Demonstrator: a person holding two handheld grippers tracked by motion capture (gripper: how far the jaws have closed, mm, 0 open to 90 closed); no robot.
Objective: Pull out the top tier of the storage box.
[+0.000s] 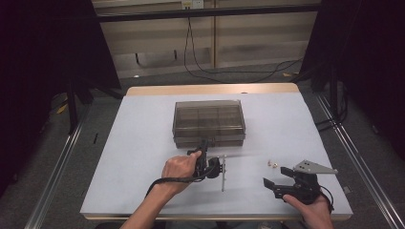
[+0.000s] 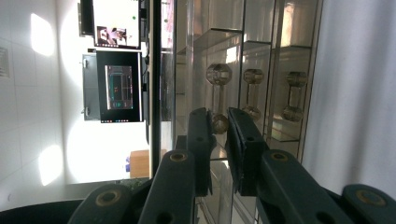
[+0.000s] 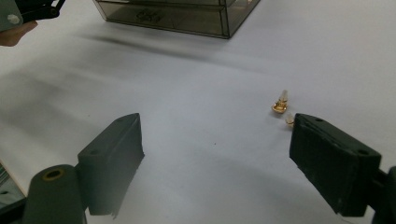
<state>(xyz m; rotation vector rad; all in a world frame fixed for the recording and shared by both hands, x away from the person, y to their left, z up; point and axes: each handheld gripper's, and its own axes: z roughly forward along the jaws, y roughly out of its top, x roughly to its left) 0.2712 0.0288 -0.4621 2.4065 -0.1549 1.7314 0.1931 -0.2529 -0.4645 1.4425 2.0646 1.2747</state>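
A smoky clear drawer box stands in the middle of the white table. My left gripper is rolled on its side at the box's front. In the left gripper view its jaws stand almost together, shut on a round clear drawer knob. Two more knobs sit farther along the front. My right gripper rests near the table's front right, open, with nothing between its jaws. Two small gold pieces lie on the table just ahead of its right jaw, also seen from above.
The box's near corner and the left hand show at the top of the right gripper view. Black frame posts flank the table, and cables run across the floor behind it. A lit monitor stands beyond the box.
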